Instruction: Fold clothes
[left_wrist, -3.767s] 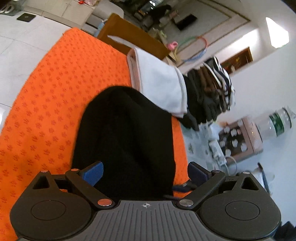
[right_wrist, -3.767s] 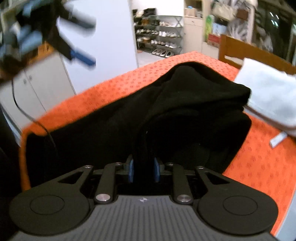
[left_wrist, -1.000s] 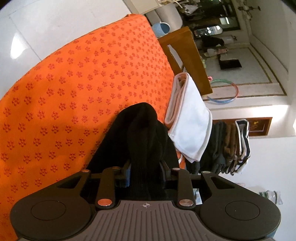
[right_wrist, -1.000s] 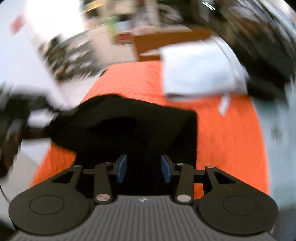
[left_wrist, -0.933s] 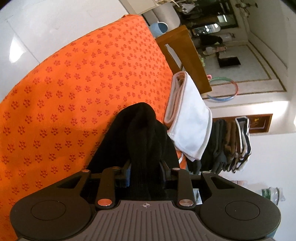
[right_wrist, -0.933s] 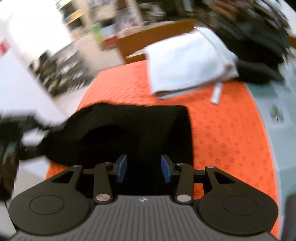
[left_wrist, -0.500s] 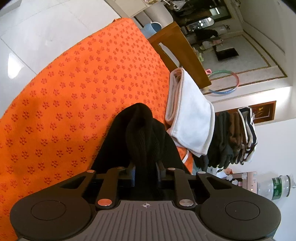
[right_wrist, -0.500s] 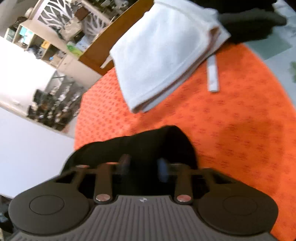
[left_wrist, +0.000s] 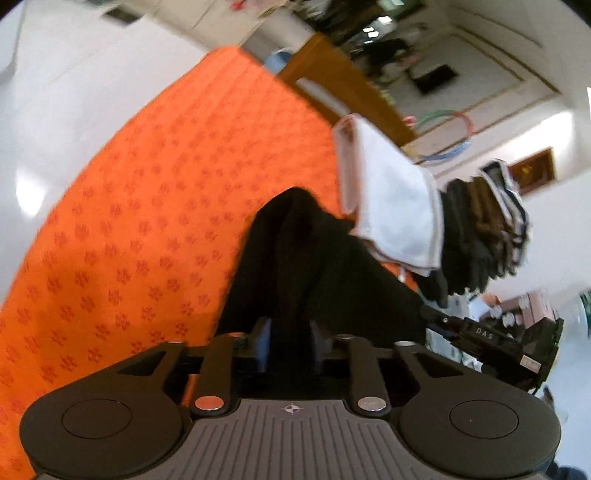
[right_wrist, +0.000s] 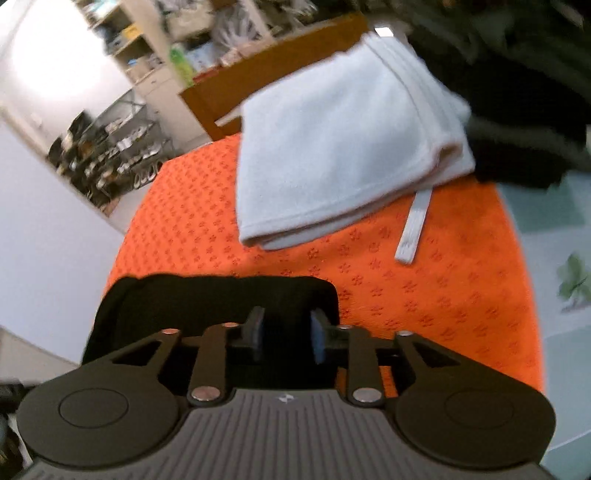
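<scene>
The black garment (left_wrist: 314, 258) lies bunched on the orange mat (left_wrist: 147, 221), and both grippers have a hold of it. In the left wrist view, the left gripper (left_wrist: 289, 341) has its blue-padded fingers (left_wrist: 263, 339) drawn in close, a thick ridge of black cloth pinched between them; the fabric runs away from the jaws in a long hump toward the far side of the mat. Just beside that hump, touching its far end, sits a folded white towel (left_wrist: 391, 206), and beyond the towel a stack of dark folded clothes (left_wrist: 476, 236) stands on edge. At the right of this view the other gripper's black body shows, near the garment's edge.

Over to the right wrist view: the right gripper (right_wrist: 286, 334) is likewise narrowed on the black garment (right_wrist: 221, 299), jaws nearly together with cloth filling the gap between the pads. Here the garment is a low, flat-topped band right in front of the fingers, at the near edge of the orange mat (right_wrist: 424, 295). The white towel (right_wrist: 332, 147) lies farther up the mat, well apart from the garment in this view, with a white strip (right_wrist: 413, 225) on the mat below its right corner. A wooden chair back (right_wrist: 266, 74) rises behind the towel, and the picture is blurred toward the top right
</scene>
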